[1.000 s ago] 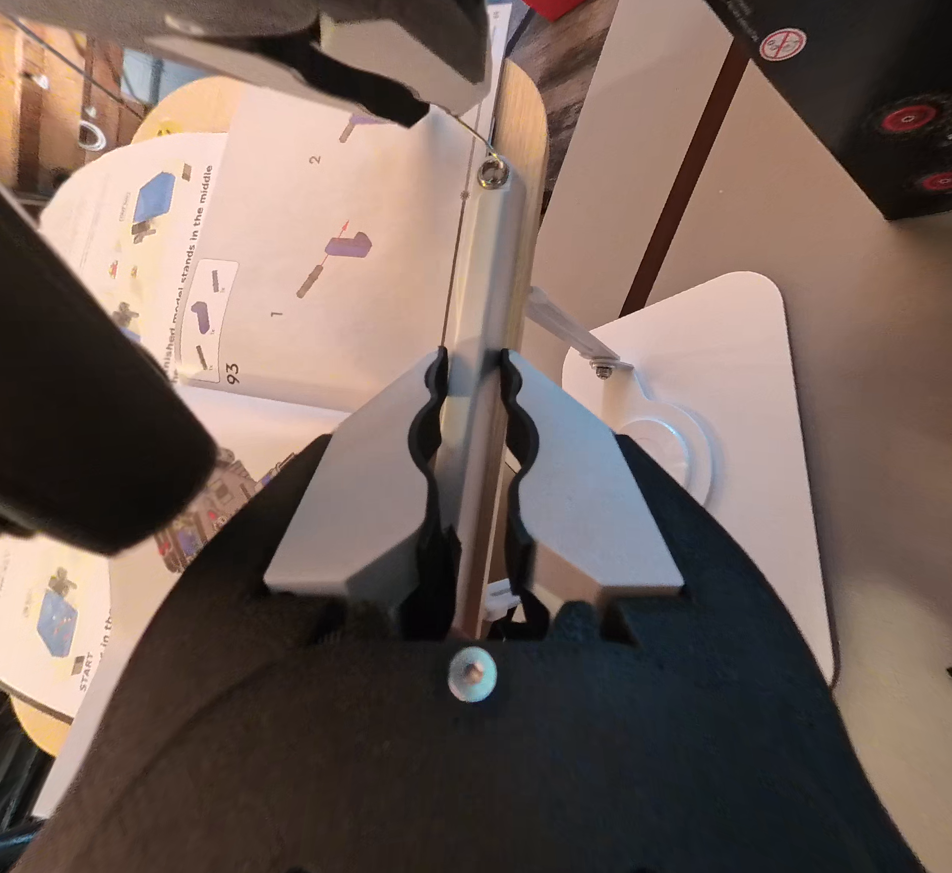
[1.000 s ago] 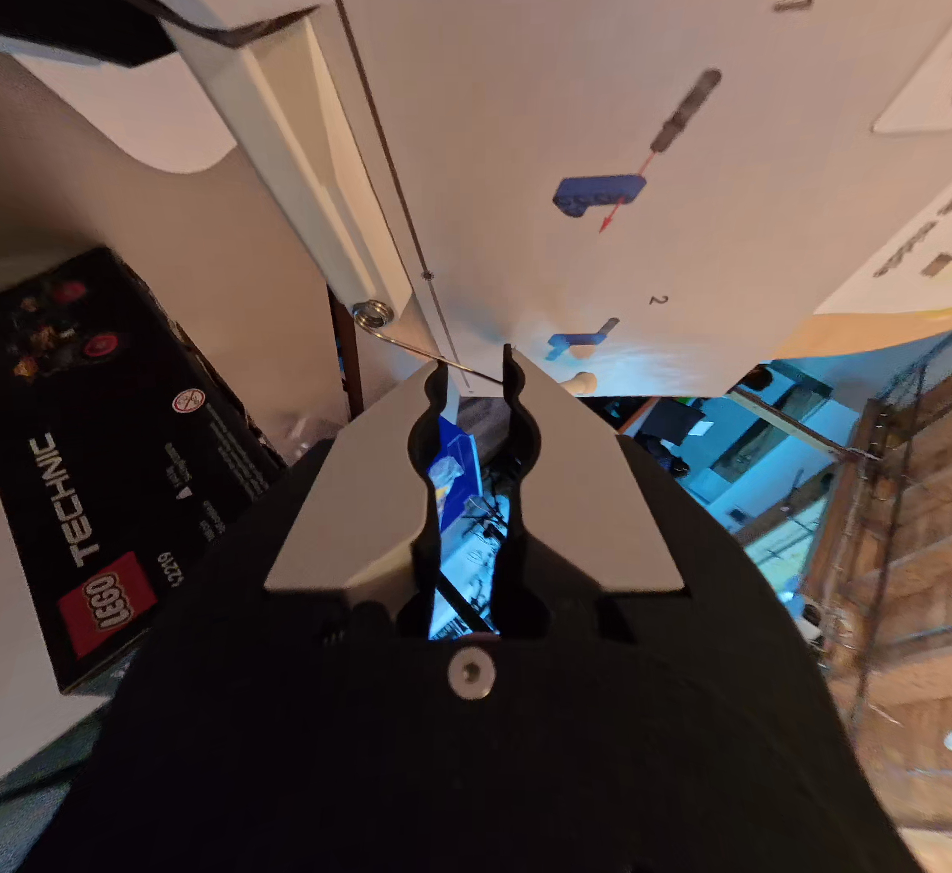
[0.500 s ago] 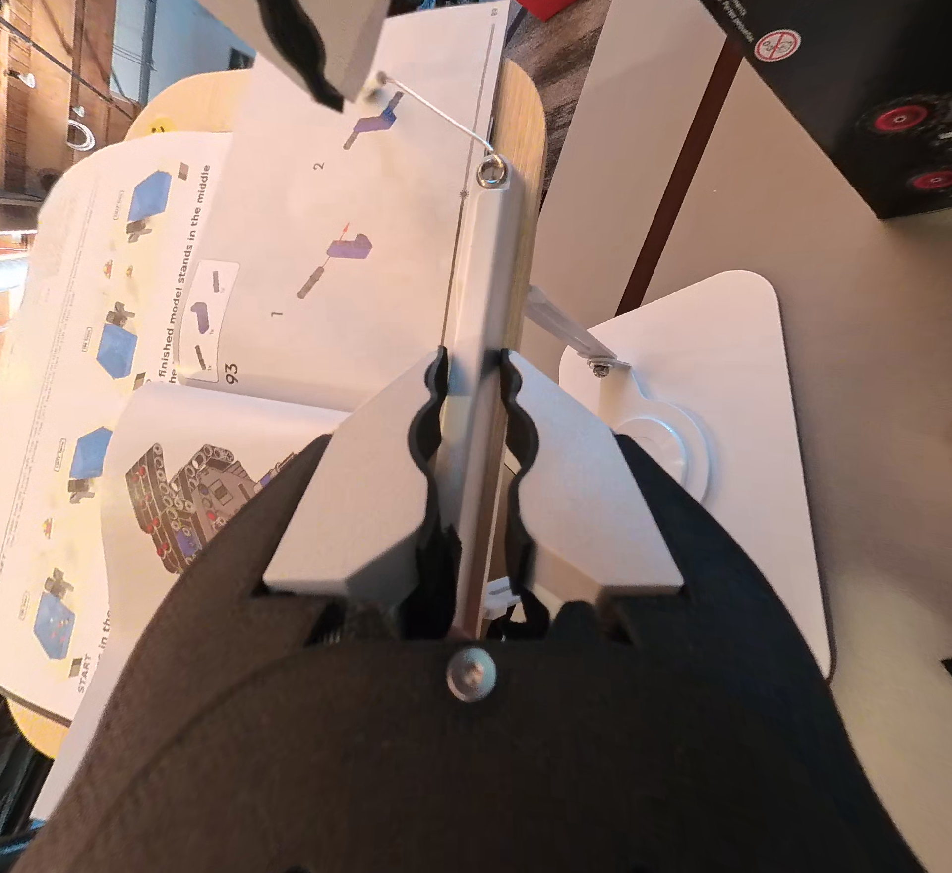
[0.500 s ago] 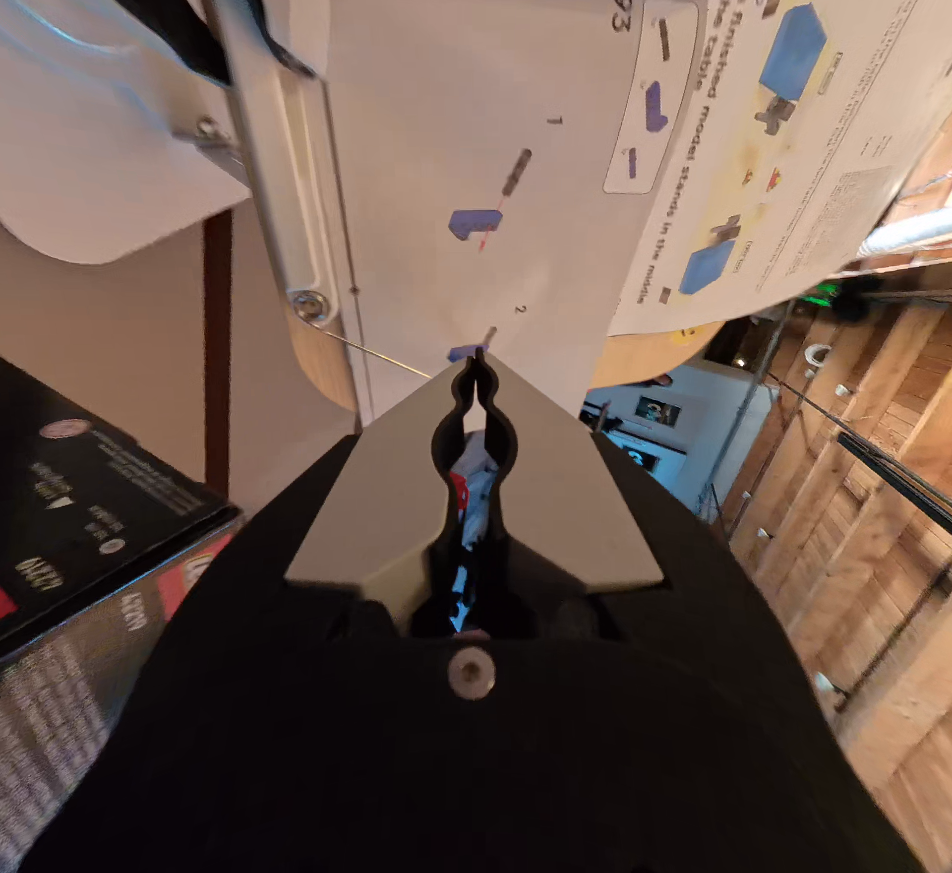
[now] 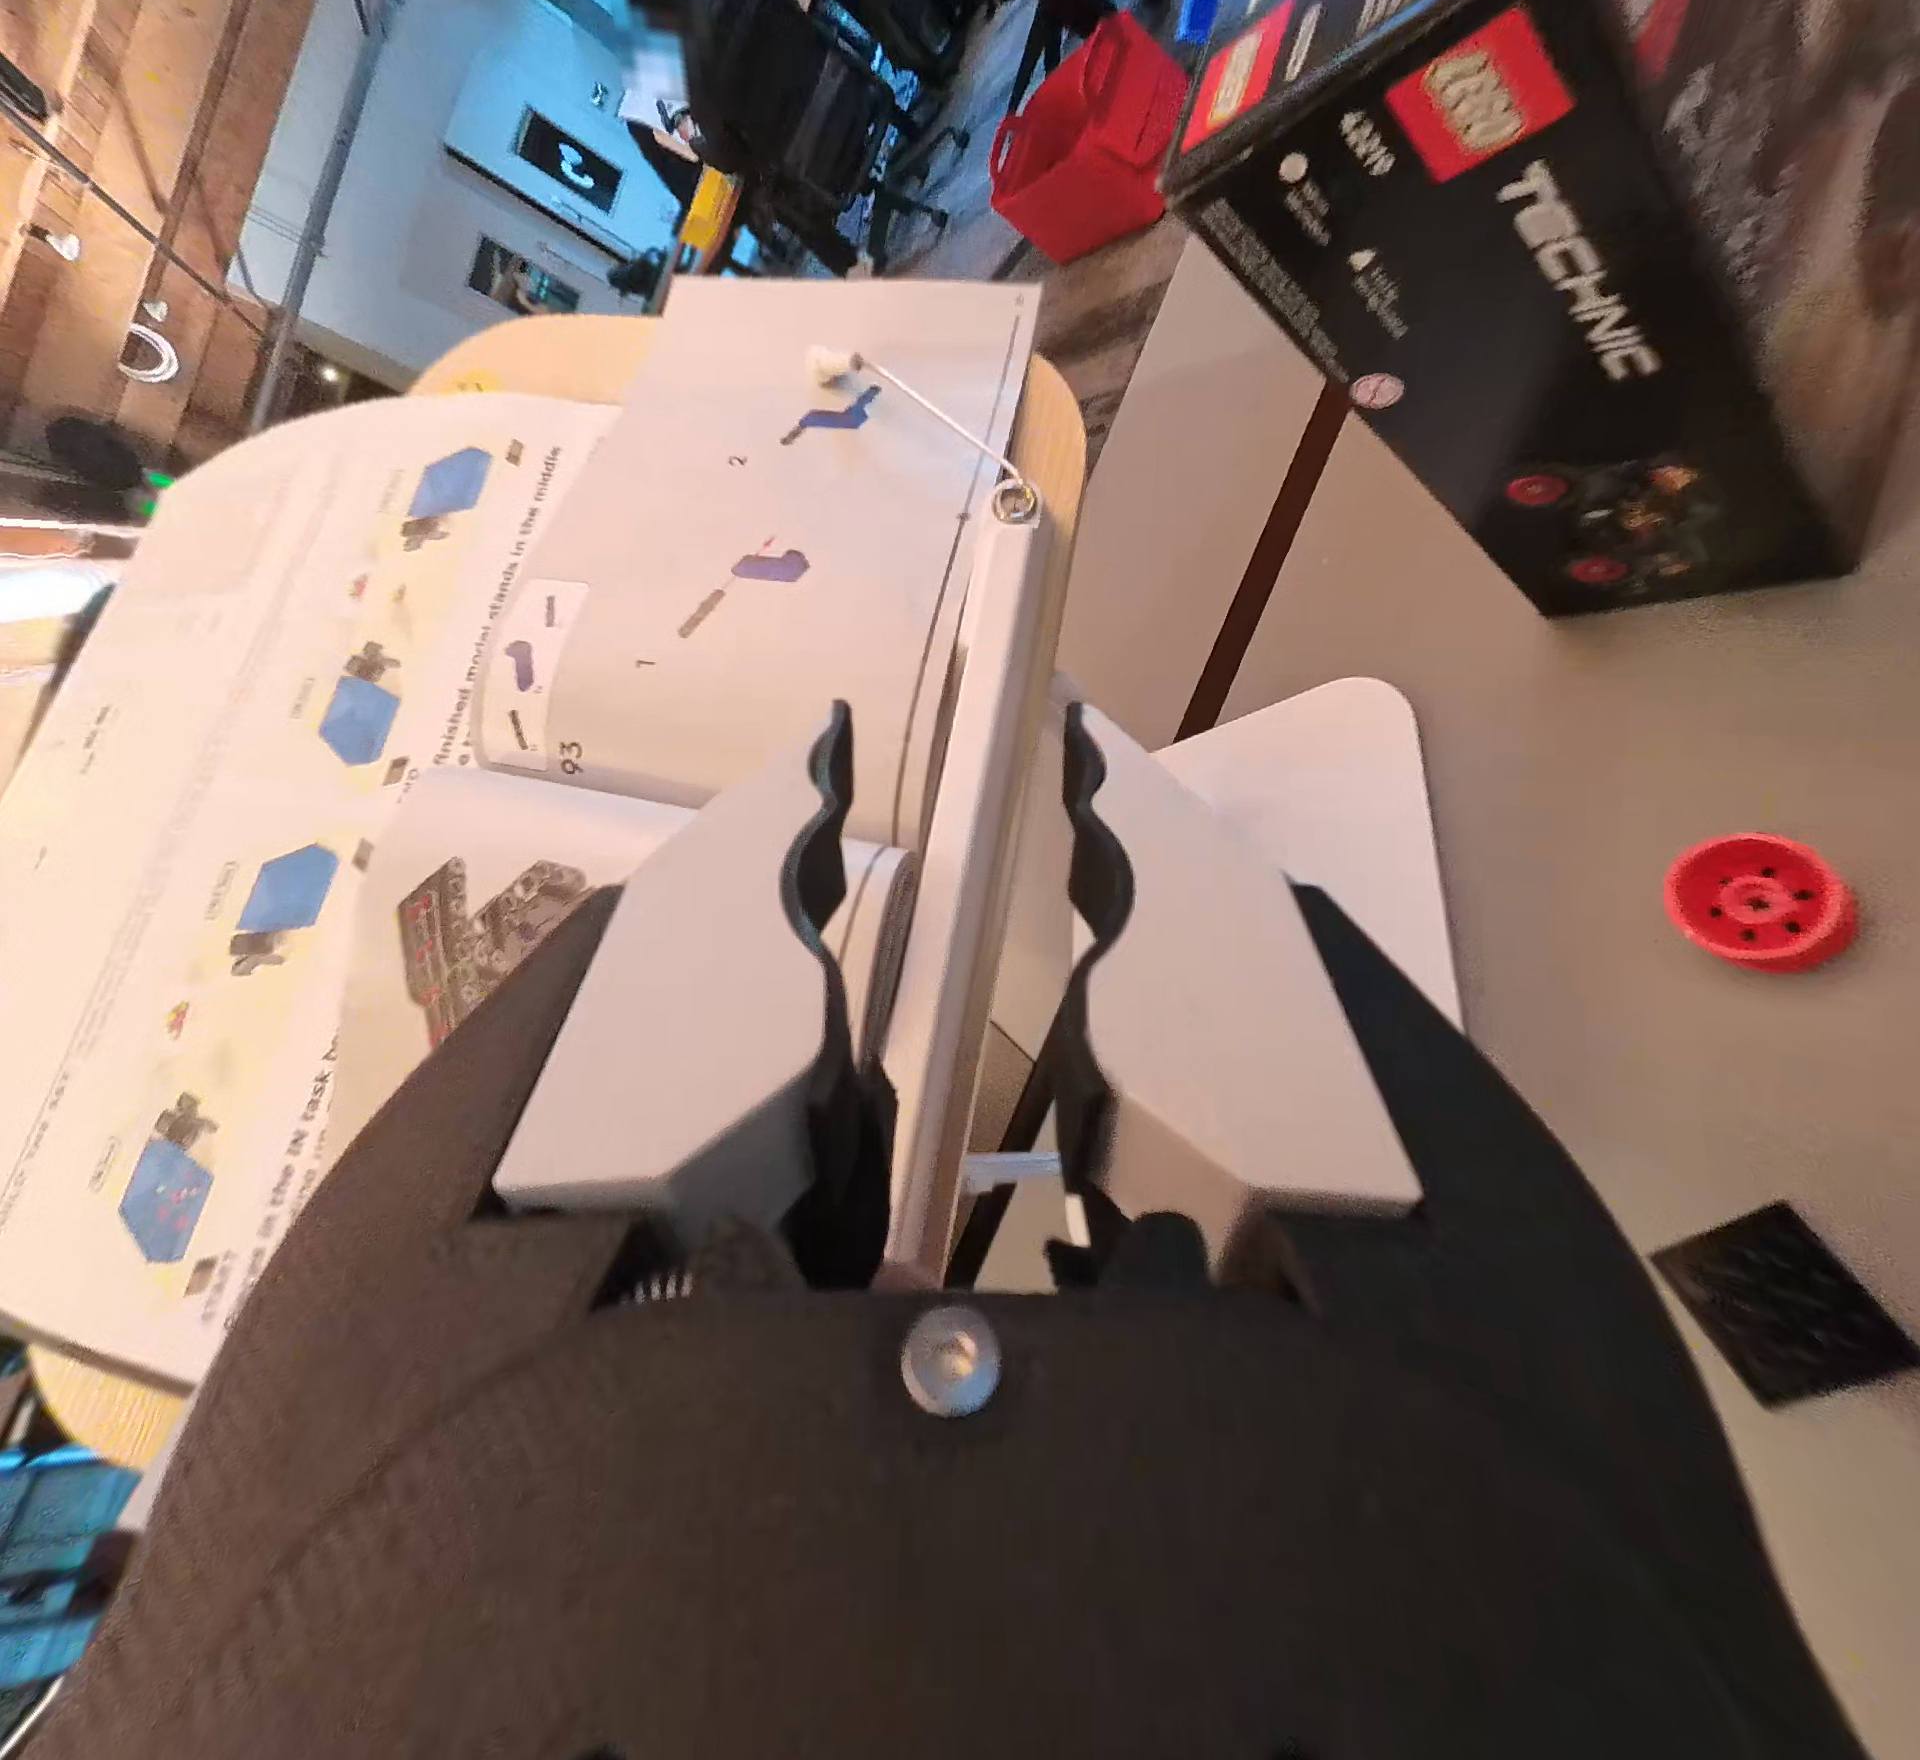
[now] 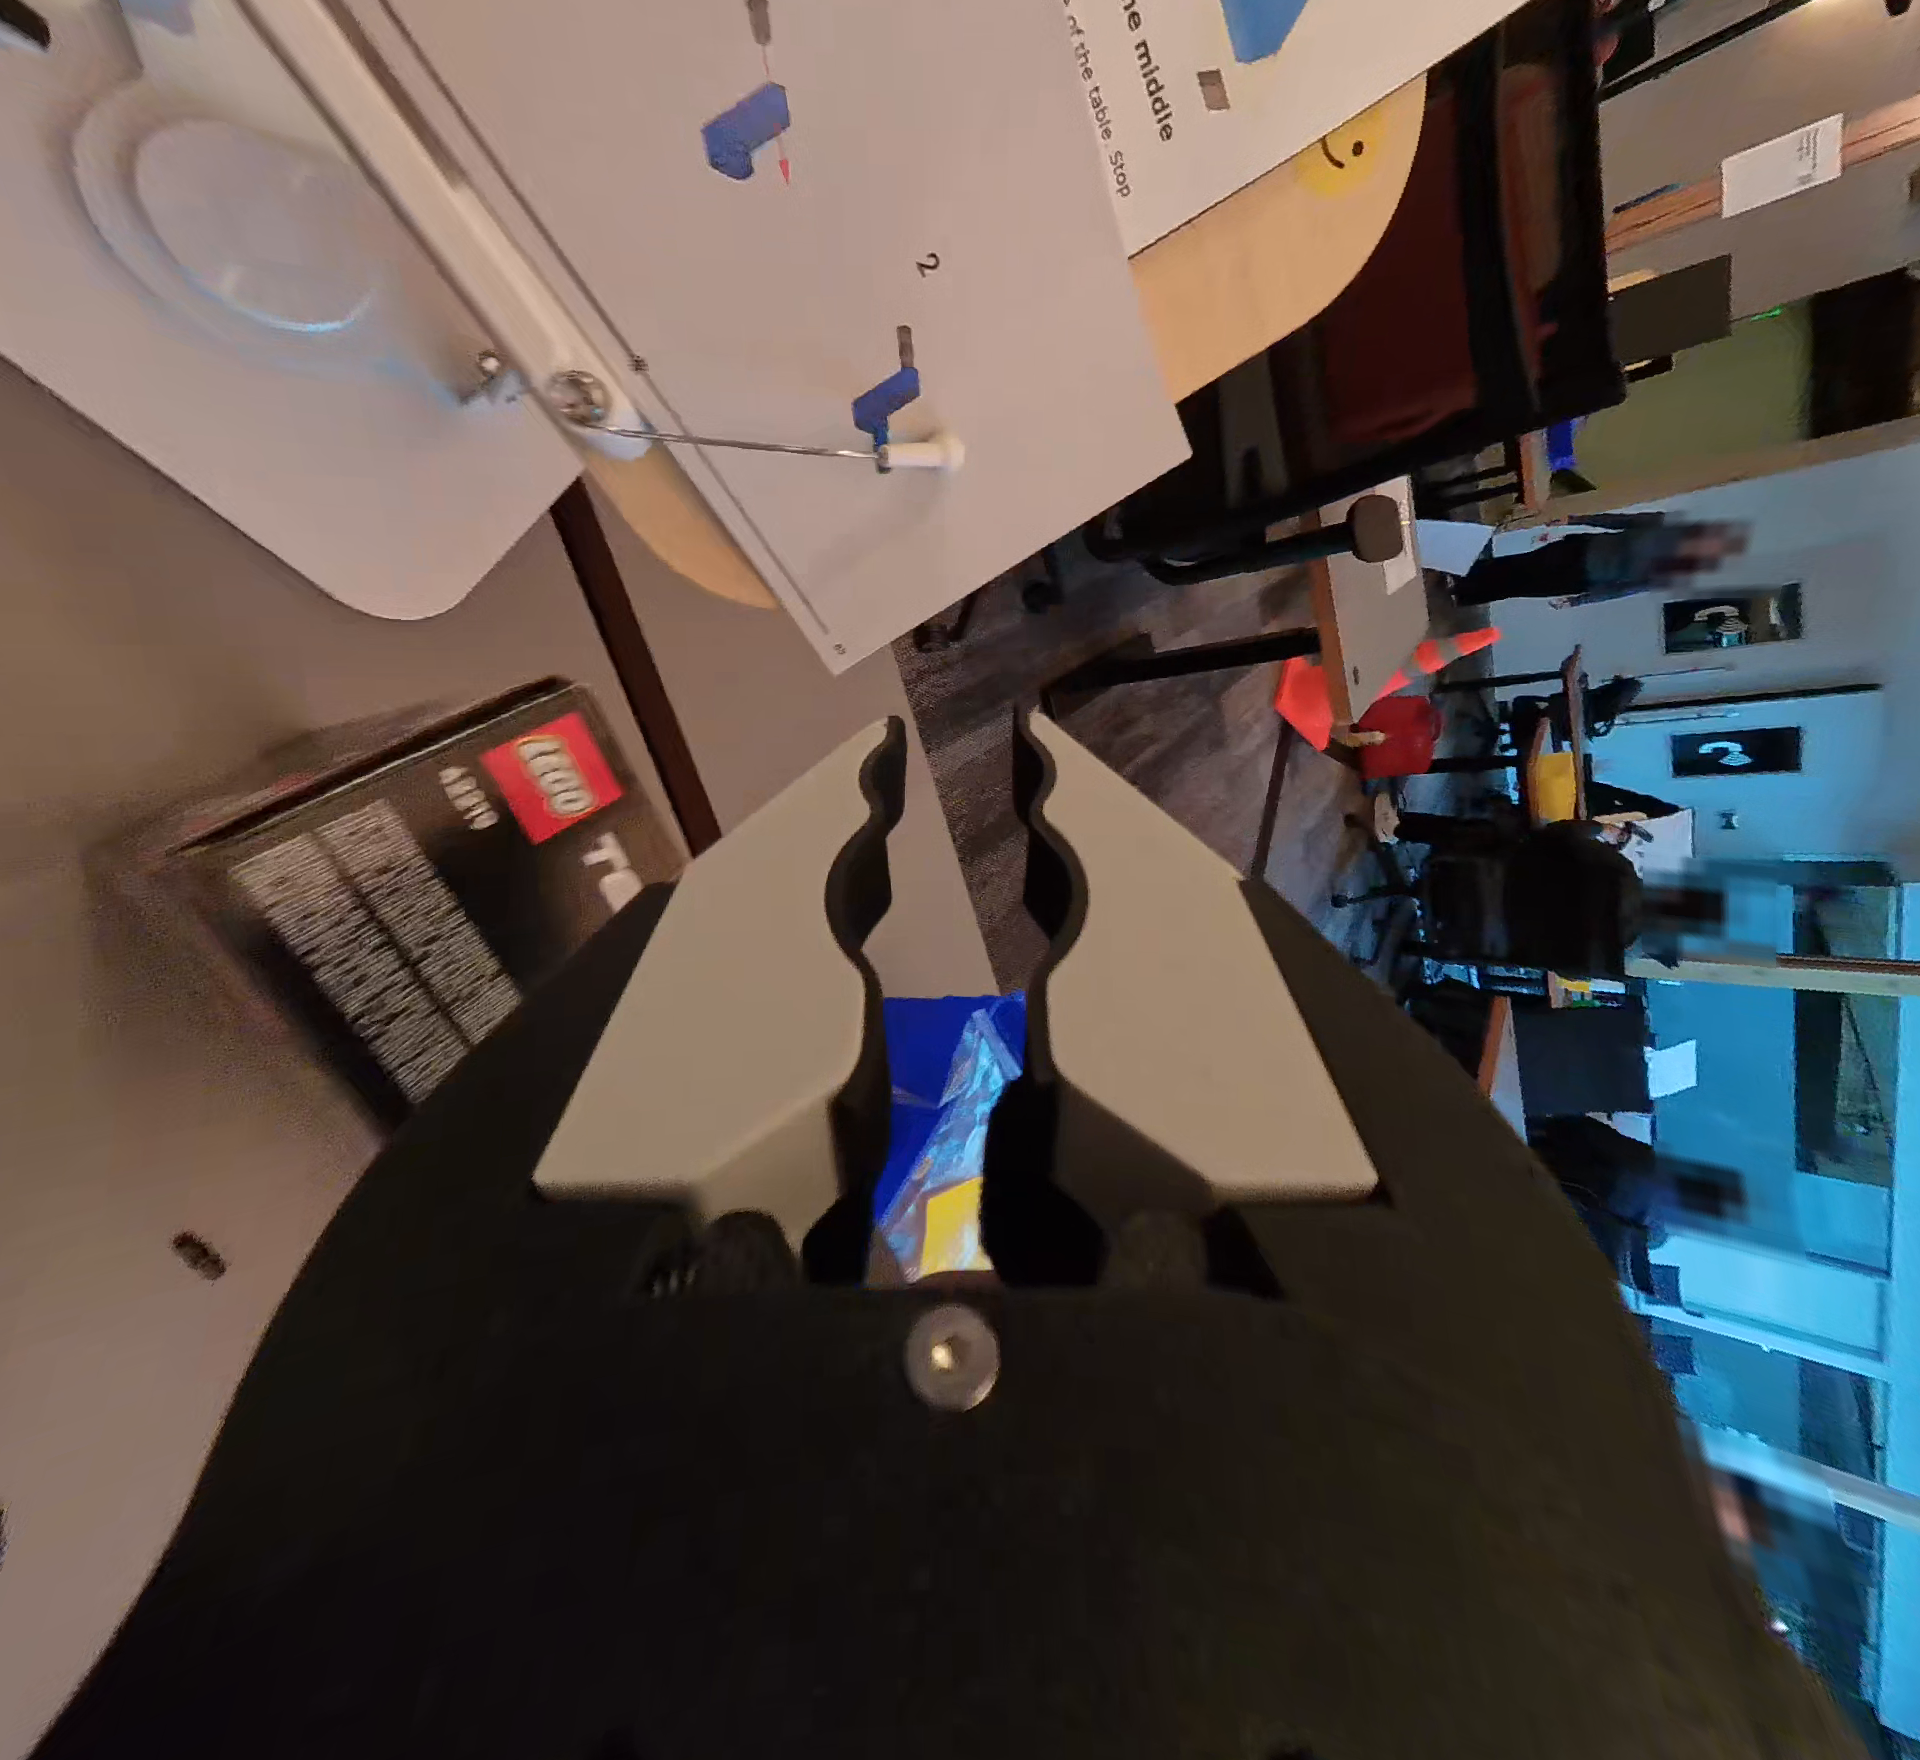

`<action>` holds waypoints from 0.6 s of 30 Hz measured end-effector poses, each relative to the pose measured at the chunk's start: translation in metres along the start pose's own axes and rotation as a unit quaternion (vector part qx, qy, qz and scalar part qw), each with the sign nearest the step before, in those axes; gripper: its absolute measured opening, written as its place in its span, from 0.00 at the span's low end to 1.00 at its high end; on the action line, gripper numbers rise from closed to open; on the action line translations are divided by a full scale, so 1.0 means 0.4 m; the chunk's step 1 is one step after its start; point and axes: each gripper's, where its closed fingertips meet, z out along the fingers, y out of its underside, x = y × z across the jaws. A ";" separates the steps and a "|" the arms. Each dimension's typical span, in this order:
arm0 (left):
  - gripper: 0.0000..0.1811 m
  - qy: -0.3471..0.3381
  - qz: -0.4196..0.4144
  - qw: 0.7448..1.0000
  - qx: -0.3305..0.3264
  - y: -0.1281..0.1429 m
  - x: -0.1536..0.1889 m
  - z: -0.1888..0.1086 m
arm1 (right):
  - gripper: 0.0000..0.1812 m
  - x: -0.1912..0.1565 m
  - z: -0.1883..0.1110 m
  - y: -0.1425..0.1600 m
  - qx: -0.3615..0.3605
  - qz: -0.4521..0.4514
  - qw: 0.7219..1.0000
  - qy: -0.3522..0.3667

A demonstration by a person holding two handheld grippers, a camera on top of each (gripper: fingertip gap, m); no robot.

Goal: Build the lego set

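Note:
The instruction booklet (image 5: pixel 790 567) stands open on a white book stand (image 5: pixel 1340 775), with a wire page holder (image 5: pixel 831 360) lying across the page. My left gripper (image 5: pixel 956 723) is open and straddles the stand's white front rail (image 5: pixel 987 775), with a gap between rail and pad on each side. My right gripper (image 6: pixel 961 734) is open and empty, held off the booklet's (image 6: pixel 727 256) lower corner. The wire holder's white tip (image 6: pixel 925 453) rests on the page, apart from my right fingers.
A black Lego box (image 5: pixel 1558 308) stands right of the stand and also shows in the right wrist view (image 6: pixel 416 879). A red wheel hub (image 5: pixel 1756 915) and a flat black piece (image 5: pixel 1787 1295) lie on the grey table. A red bin (image 5: pixel 1081 141) sits on the floor beyond.
My left jaws, shut on the stand's rail before, have opened off it. My right gripper, shut at the wire holder's tip half a second ago, has opened and drawn back, leaving the wire on the page.

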 end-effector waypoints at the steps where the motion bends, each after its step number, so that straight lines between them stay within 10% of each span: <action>1: 0.21 0.003 -0.004 1.000 0.009 -0.006 -0.001 -0.020 | 0.10 -0.010 -0.018 -0.001 0.003 0.003 1.000 -0.002; 18: 0.29 0.163 -0.115 0.980 0.019 0.066 0.150 -0.347 | 0.17 -0.337 -0.306 0.021 0.064 0.044 0.991 -0.106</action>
